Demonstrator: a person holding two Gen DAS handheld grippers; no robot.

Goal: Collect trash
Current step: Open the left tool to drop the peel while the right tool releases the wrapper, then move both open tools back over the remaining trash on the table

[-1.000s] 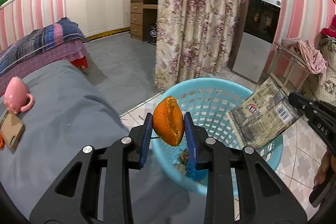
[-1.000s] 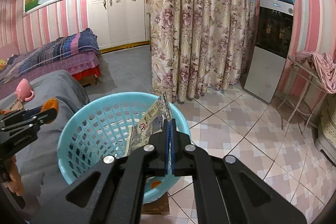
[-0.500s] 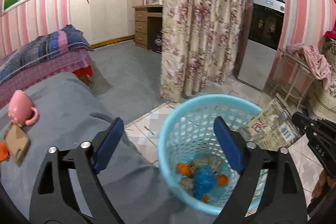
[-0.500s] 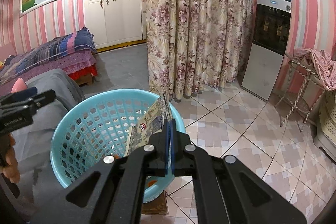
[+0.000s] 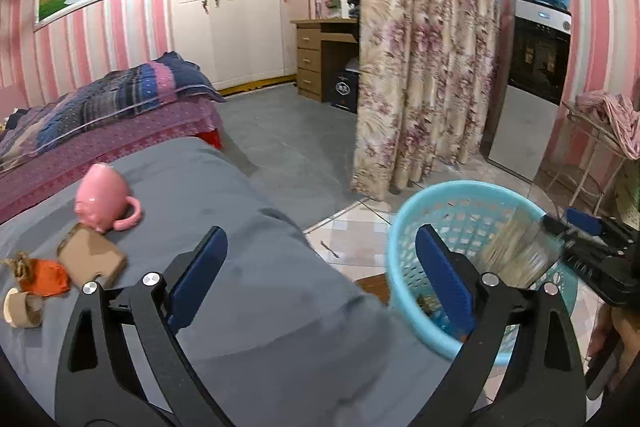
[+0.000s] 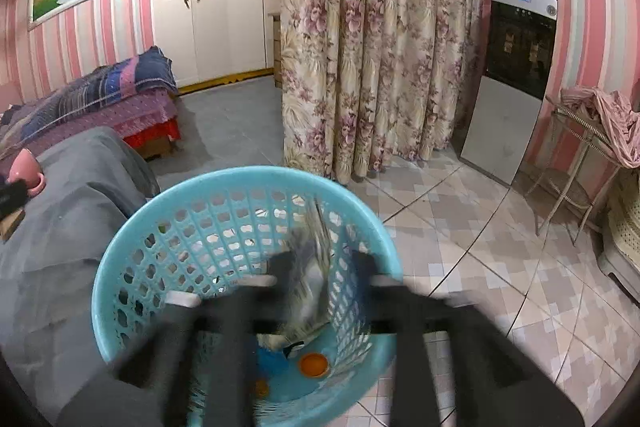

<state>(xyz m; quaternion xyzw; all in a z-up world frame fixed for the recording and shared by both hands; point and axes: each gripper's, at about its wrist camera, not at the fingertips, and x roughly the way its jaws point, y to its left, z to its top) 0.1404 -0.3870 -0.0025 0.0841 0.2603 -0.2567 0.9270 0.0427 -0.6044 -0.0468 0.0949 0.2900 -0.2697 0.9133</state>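
My left gripper (image 5: 320, 267) hangs over the grey cloth's edge, its jaws still opening with nothing between them. To its right stands the light-blue basket (image 5: 472, 195). My right gripper (image 6: 320, 267) is over the basket (image 6: 240, 175), blurred, and its jaws are opening. The striped snack wrapper (image 6: 312, 291) is loose between them, sliding down into the basket. In the left wrist view the wrapper (image 5: 516, 251) is a blur beside the right gripper (image 5: 560, 227). Orange peel (image 6: 314, 365) and a blue scrap (image 6: 272, 359) lie at the basket's bottom.
On the grey cloth-covered surface (image 5: 240, 227) at the left lie a pink mug (image 5: 102, 203), a cardboard piece (image 5: 92, 259), an orange scrap (image 5: 46, 275) and a tape roll (image 5: 22, 307). A floral curtain (image 6: 360, 67) hangs behind the basket. Tiled floor (image 6: 500, 267) spreads to the right.
My left gripper let go of the orange peel, which dropped into the basket, then swung left toward the cloth. My right gripper went from shut on the wrapper to open, and the wrapper sank.
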